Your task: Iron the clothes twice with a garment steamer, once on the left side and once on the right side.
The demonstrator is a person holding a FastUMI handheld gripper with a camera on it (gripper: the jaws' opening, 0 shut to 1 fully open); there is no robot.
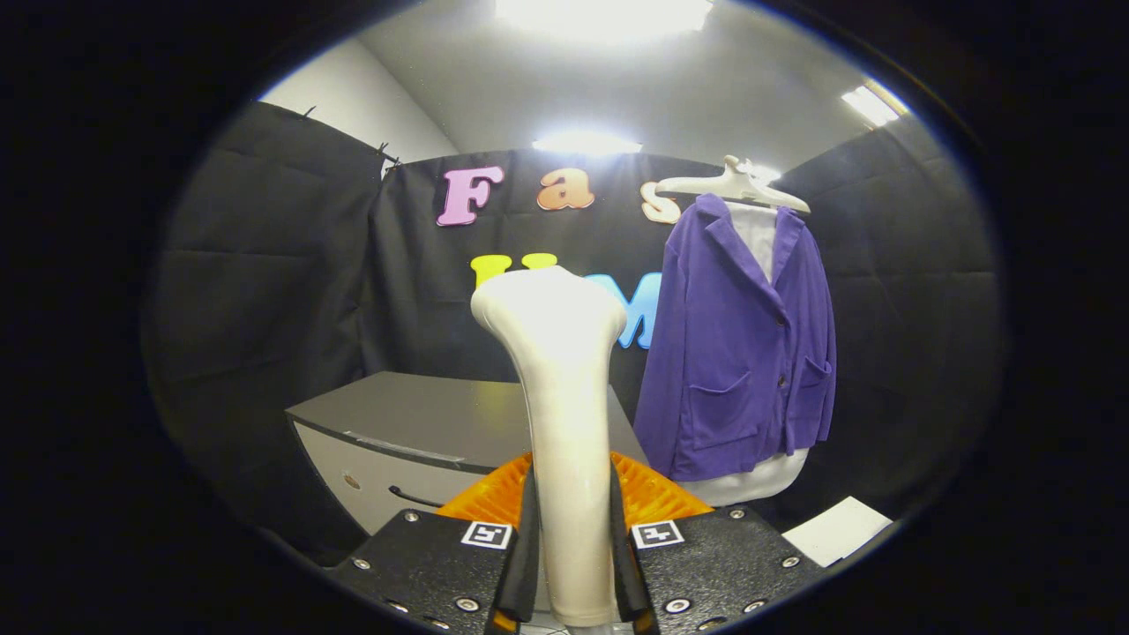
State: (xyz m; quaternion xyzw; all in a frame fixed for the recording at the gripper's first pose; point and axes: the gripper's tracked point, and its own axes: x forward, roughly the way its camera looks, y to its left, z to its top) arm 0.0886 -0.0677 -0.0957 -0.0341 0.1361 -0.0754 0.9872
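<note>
Gripper (pixel 571 564) closed on the steamer (pixel 564 397), both fingers pressed against its handle from either side. Steamer upright between the fingers, long axis running straight up and away from them, flared head at the top, well above the fingertips. Head face not readable from here; cannot tell which way the steam outlet points.

Jacket (pixel 736 353) on a hanger (pixel 732 187), beyond the fingers and off to the right of the steamer. Hung against the booth wall, long axis vertical, front turned toward the gripper, lapels open over a white lining, two pockets low on the front. Clear gap between steamer head and jacket: apart, not touching. Steamer axis and jacket axis roughly parallel.

Table (pixel 423 414) just beyond the fingers, left of the jacket, a drawer handle on its front. White sheet (pixel 836 529) low, under the jacket's right side.

Likely step: carrying the steamer across to the jacket, neither pass begun. Next move, by judgement: swing right and forward until the head meets the nearer, left side of the jacket.
</note>
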